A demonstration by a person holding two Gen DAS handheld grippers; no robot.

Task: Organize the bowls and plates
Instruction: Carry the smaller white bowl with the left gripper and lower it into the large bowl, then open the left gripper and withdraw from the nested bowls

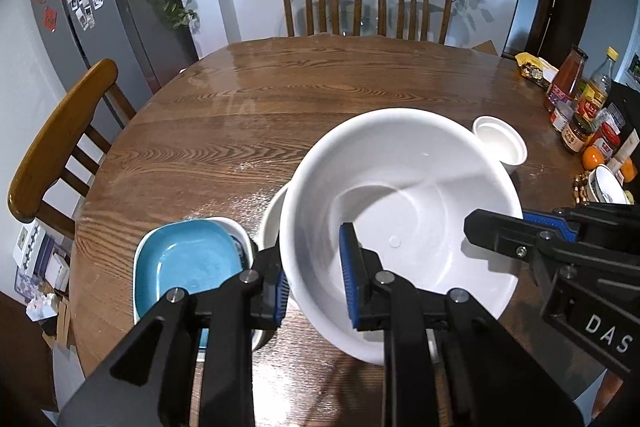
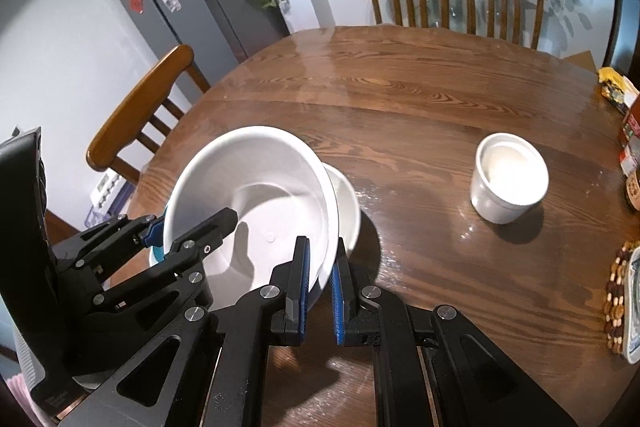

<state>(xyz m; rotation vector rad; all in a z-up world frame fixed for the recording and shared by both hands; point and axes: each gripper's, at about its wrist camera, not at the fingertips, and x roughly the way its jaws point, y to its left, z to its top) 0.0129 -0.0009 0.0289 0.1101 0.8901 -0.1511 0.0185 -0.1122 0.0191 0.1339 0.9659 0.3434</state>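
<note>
A: Your left gripper (image 1: 316,283) is clamped on the near-left rim of the large white bowl (image 1: 400,211), one blue pad inside the wall, the other outside. Jaws narrow, only the rim's thickness between them

B: And the right?

A: Your right gripper (image 2: 320,287) grips the opposite rim of the same bowl (image 2: 256,195), also one pad in and one pad out, jaws nearly together. You have it held from two sides

B: Describe the bowl for the record

A: Glossy white, deep, round, plain inside, with a small raised dot near the bottom and soft shadows from the fingers. It sits tilted, above the wooden table (image 1: 280,115)

B: What is around it?

A: A smaller white bowl (image 2: 348,203) shows from behind and beneath its edge; I cannot tell whether the two touch. Just left of that, in your left wrist view, a blue square dish (image 1: 188,263) lies nested in a white one. A small white cup (image 2: 508,179) stands upright, well apart to the right

B: Anything else on the table?

A: Jars and bottles (image 1: 580,103) crowd the far right edge
</note>
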